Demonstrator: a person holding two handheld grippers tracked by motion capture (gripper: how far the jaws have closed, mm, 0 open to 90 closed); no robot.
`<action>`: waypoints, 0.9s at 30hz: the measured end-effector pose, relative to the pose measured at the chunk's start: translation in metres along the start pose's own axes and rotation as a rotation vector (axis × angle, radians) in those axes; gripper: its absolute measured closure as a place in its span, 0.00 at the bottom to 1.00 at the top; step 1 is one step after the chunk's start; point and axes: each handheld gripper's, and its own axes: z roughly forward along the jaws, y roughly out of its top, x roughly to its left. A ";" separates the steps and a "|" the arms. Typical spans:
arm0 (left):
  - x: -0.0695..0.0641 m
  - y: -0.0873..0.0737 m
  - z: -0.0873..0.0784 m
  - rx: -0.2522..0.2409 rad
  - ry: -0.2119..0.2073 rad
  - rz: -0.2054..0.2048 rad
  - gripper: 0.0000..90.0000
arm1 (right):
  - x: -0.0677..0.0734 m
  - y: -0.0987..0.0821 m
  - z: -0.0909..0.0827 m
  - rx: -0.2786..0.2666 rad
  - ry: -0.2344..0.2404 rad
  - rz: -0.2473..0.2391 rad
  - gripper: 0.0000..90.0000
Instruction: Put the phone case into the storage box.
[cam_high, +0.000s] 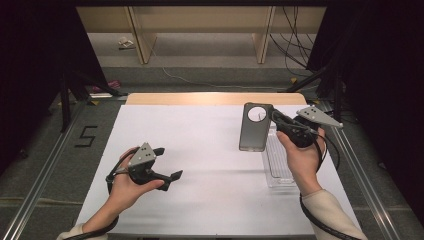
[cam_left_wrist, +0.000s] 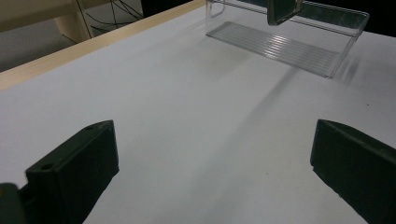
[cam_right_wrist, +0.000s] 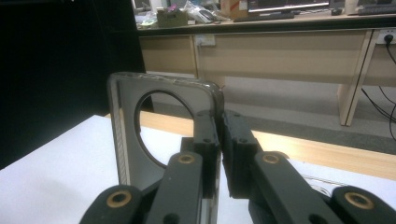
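1. Right gripper (cam_right_wrist: 219, 140): its two black jaws rise from the bottom edge and are closed on the side wall of a phone case (cam_right_wrist: 135, 154), pads pressed to either face of that wall.
2. Phone case: grey, held upright, with rounded corners and a large round cut-out near its top, through which the floor behind is visible.
3. Table (cam_right_wrist: 56, 182): white surface below the case, with a light wooden strip along its far edge.
4. Desk (cam_right_wrist: 280, 51): pale wood, standing well behind the table, with clutter and a screen on top.
5. Left background: dark.
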 end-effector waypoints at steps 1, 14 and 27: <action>0.000 0.000 0.000 0.000 0.001 0.000 0.00 | 0.000 0.000 0.000 -0.001 -0.002 0.000 0.95; 0.000 0.000 0.000 0.001 -0.001 0.001 0.00 | -0.004 0.002 -0.001 -0.008 -0.014 0.001 0.95; 0.000 0.000 0.000 0.003 0.001 0.002 0.01 | -0.007 0.003 -0.001 -0.006 -0.023 -0.002 0.95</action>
